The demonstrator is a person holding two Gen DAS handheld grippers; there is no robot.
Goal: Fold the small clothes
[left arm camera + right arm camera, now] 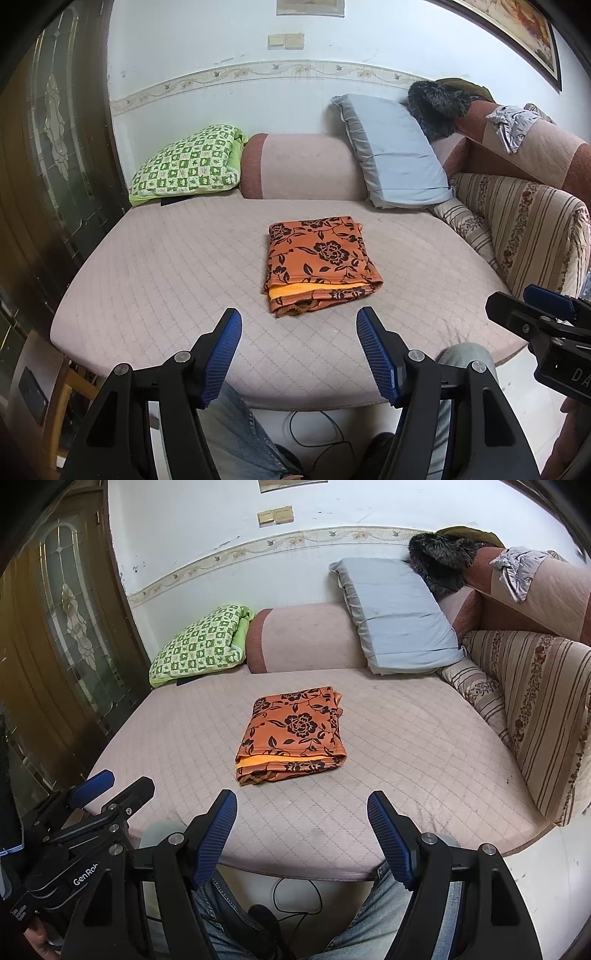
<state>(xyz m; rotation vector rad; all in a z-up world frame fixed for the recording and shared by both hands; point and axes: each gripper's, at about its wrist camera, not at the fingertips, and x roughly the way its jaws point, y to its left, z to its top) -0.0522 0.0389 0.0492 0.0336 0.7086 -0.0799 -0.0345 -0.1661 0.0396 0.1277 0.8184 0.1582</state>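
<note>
From the left wrist camera, the left gripper, black with blue ribbed pads, stands with its jaws wide apart and nothing between them, above the near edge of the pale pink quilted sofa seat. Just beyond its fingertips, apart from them, lies the folded orange cloth with a black flower print, a neat rectangle near the middle of the seat; a plain yellow-orange layer shows at its near edge. At the back, a green-and-white checked pillow sits on the left, and a light blue pillow leans against the pink backrest. A striped floral cushion lies on the right. The right gripper shows at the right edge, off the seat. The person's knees in blue jeans are below.

From the right wrist camera, the right gripper is likewise spread open and empty over the seat's near edge. The folded cloth lies ahead and slightly left, untouched. The left gripper shows at lower left, held by a hand. A black cable lies on the floor under the seat.
</note>
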